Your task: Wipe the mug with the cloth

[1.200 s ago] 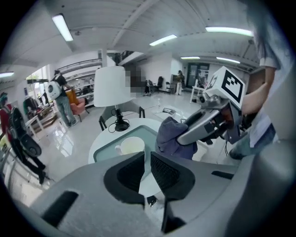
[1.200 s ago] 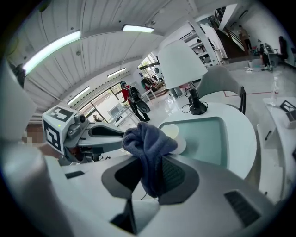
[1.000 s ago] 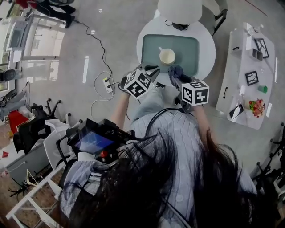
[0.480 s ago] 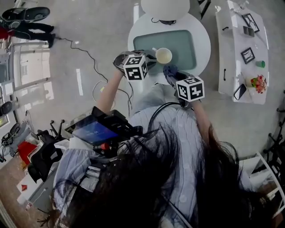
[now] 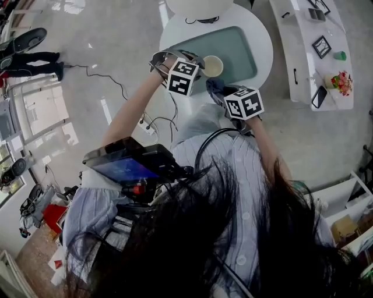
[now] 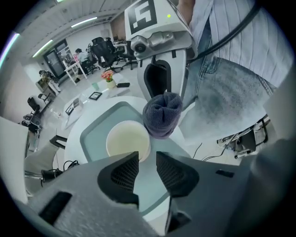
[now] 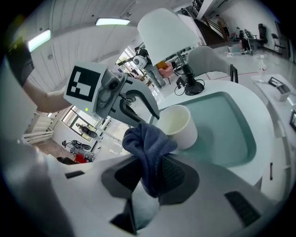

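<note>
- Right tool [image 7: 150, 173]: jaws clamped on a cloth [image 7: 145, 143]. One end hangs down between the pads. The rest bulges out past the tips in a bunched lump.
- Cloth: dark blue-grey, soft, folded in on itself. In the head view it sits at the counter's near edge [image 5: 214, 87], just on the person's side of the mug. From the left gripper view [image 6: 162, 115] it overlaps the mug's rim; cannot tell whether it touches.
- Left tool [image 6: 147, 159]: jaws parted by a narrow gap, nothing in it. Mat shows through the gap. The tips end just short of the mug. In the head view this tool [image 5: 198, 63] comes at the mug from the left, its marker cube raised.
- Mug [image 5: 213, 66]: cream-white, plain cylinder, upright, mouth open, inside pale and empty [image 6: 127, 141]. From the right gripper view [image 7: 178, 125] its wall is smooth and unmarked. It stands on the near left part of the mat.
- Mat [image 5: 239, 49]: teal, rounded rectangle, with only the mug on it [image 7: 226, 125].
- Counter [image 5: 262, 41]: round, white, carries the mat.
- White dome [image 5: 198, 7] at the counter's far edge, a black corded item [image 7: 189, 85] at its foot.
- Side counter [image 5: 309, 64] to the right, well apart: small framed pictures [image 5: 320, 45], flowers [image 5: 341, 81], a phone [image 5: 319, 96].
</note>
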`<state>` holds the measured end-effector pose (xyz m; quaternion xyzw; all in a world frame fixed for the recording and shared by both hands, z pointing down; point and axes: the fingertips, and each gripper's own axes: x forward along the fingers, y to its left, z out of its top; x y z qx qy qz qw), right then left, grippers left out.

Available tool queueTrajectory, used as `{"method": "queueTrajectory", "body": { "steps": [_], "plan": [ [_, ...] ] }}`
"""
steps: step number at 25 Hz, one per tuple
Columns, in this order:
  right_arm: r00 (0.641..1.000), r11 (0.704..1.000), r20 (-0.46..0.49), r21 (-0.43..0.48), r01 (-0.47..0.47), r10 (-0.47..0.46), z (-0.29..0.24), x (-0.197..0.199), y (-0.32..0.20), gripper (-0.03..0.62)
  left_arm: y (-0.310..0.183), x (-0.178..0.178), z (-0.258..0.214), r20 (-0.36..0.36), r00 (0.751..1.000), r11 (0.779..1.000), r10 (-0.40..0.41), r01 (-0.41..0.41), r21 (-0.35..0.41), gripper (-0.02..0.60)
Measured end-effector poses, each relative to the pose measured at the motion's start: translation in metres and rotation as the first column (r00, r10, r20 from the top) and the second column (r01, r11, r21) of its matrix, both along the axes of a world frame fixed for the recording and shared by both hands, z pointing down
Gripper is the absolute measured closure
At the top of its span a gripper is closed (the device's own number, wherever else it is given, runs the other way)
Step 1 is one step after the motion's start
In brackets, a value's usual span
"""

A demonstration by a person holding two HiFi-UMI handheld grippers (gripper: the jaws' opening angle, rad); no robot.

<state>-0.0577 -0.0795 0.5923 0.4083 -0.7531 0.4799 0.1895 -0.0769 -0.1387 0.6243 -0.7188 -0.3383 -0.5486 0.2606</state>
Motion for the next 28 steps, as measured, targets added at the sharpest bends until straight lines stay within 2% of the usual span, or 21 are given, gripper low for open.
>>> {"method": "queueTrajectory", "body": {
  "steps": [4,7,14,16,21,28],
  "plan": [
    [1.000,1.000,0.016,-0.019,0.021,-0.021,0.005,-0.017,-0.008,0.496,-0.012,-0.002,0.000,0.005,0.996,0.996,0.085,-0.085,0.037,0.474],
    [0.999,0.999,0.017,-0.034,0.032,-0.031,0.012,-0.026,-0.016,0.496,-0.020,0.000,0.003,0.008,0.985,0.980,0.174,-0.174,0.093,0.474],
    [0.999,0.999,0.048,-0.047,0.020,-0.018,0.016,-0.033,-0.018,0.496,-0.012,0.009,0.009,0.062,0.922,0.905,0.383,-0.387,0.177,0.476],
    [0.998,0.999,0.067,-0.053,0.008,-0.004,0.017,-0.037,-0.023,0.496,-0.011,0.009,0.011,0.065,0.915,0.899,0.398,-0.403,0.171,0.477],
    [0.997,0.994,0.069,-0.105,-0.031,0.039,0.028,-0.039,-0.028,0.496,-0.011,0.009,0.013,0.056,0.926,0.914,0.373,-0.377,0.151,0.492],
    [0.973,0.974,0.140,-0.161,-0.158,0.181,0.032,-0.019,-0.028,0.496,-0.007,0.011,0.018,0.015,0.912,0.897,0.411,-0.407,0.171,0.537]
  ]
}}
